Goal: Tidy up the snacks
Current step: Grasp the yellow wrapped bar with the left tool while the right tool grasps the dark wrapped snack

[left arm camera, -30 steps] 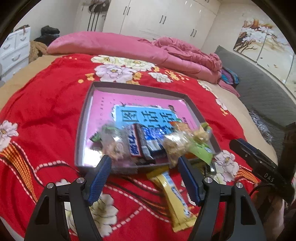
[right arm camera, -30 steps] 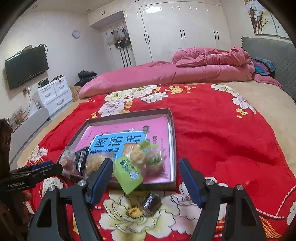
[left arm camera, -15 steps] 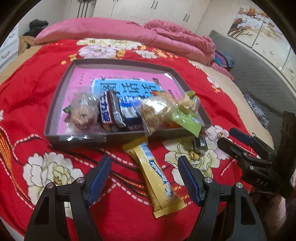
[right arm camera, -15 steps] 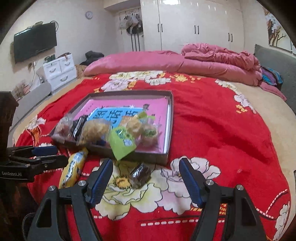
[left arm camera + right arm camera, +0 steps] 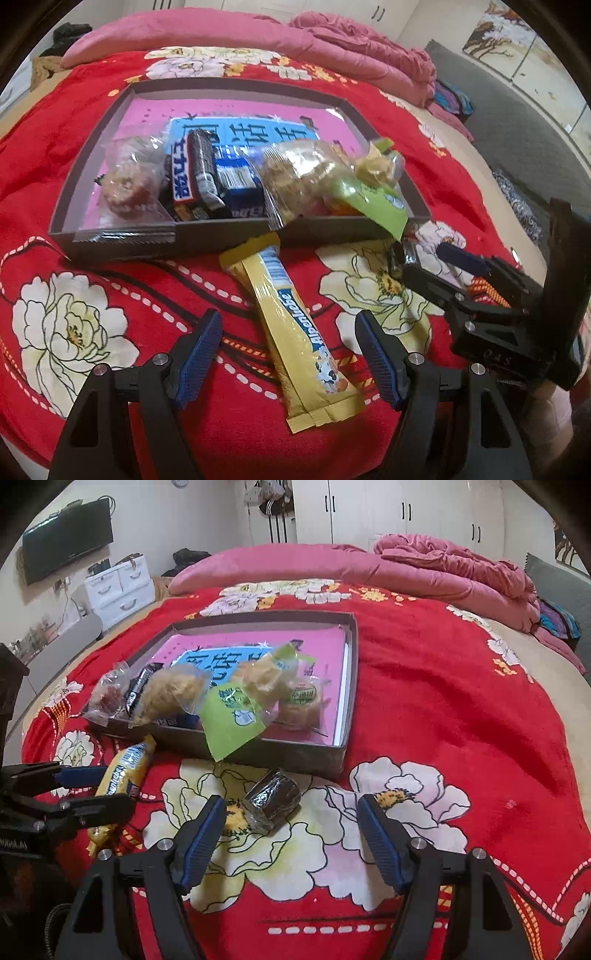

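Having drawn back from the shallow grey cardboard tray [image 5: 122,242], now straddling, spread wide and empty: left gripper [image 5: 288,345] over long yellow candy bar [image 5: 295,328], right gripper [image 5: 291,829] over small dark foil-wrapped cake [image 5: 271,799], both on red floral blanket [image 5: 461,709], suggesting pickups next.

The left gripper [image 5: 288,341] is low and points forward, and its two blue-padded fingers [image 5: 201,341] stand wide apart with nothing held between them. The right gripper [image 5: 291,829] is in the same pose, its jaws also spread wide and holding nothing. The two grippers are side by side, each one visible at the edge of the other's view.
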A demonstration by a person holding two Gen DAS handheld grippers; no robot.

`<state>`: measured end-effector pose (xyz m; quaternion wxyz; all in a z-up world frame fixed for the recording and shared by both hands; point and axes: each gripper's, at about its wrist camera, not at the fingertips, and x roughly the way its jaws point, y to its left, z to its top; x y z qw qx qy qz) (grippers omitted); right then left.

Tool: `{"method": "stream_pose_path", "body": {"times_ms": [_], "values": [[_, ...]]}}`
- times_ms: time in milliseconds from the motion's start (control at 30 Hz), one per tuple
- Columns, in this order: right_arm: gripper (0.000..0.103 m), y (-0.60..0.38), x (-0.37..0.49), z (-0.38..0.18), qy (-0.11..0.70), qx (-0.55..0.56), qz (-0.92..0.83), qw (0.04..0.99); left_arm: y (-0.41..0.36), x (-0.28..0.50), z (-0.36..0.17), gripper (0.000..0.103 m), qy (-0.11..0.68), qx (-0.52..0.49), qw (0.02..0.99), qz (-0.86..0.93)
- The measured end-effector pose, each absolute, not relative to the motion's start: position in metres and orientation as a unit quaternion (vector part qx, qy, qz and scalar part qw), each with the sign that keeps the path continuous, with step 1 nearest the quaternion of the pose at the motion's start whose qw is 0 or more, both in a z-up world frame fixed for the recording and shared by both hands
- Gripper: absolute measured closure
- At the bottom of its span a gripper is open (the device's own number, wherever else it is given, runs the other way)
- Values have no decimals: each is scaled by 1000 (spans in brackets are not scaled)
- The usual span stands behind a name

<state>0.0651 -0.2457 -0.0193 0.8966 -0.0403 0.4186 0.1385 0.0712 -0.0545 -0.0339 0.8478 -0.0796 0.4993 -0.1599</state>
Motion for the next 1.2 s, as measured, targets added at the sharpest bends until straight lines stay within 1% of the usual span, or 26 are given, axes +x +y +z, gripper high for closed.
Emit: {"method": "stream_pose_path", "body": {"times_ms": [433, 500, 533, 567, 667, 700, 733, 767, 867, 967, 1200], "values": [[53, -231, 79, -32, 425, -67, 156, 889, -59, 76, -40, 27, 499, -70, 851, -150], [58, -229, 79, -32, 424, -67, 161, 889, -60, 77, -40, 29, 498, -69, 851, -148], [60, -229, 79, -32, 423, -65, 163, 889, -60, 77, -40, 33, 498, -68, 852, -148], [65, -228, 79, -32, 423, -63, 166, 889, -61, 77, -41, 40, 498, -64, 852, -147], [65, -227, 79, -32, 424, -66, 166, 888, -61, 80, -43, 53, 503, -54, 851, -141], [65, -227, 79, -32, 424, -65, 164, 888, -60, 80, -44, 54, 504, -55, 850, -142], [65, -227, 79, -31, 425, -61, 163, 888, -59, 81, -43, 59, 504, -58, 850, -144], [65, -228, 79, -29, 424, -56, 164, 889, -58, 81, -43, 69, 504, -61, 849, -147], [65, -233, 78, -26, 427, -33, 167, 888, -54, 81, -43, 80, 504, -58, 848, -150], [65, -237, 75, -22, 424, -19, 169, 890, -50, 80, -41, 83, 502, -60, 848, -157], [65, -246, 68, -12, 416, 8, 168, 894, -35, 73, -29, 84, 486, -75, 855, -166]]}}
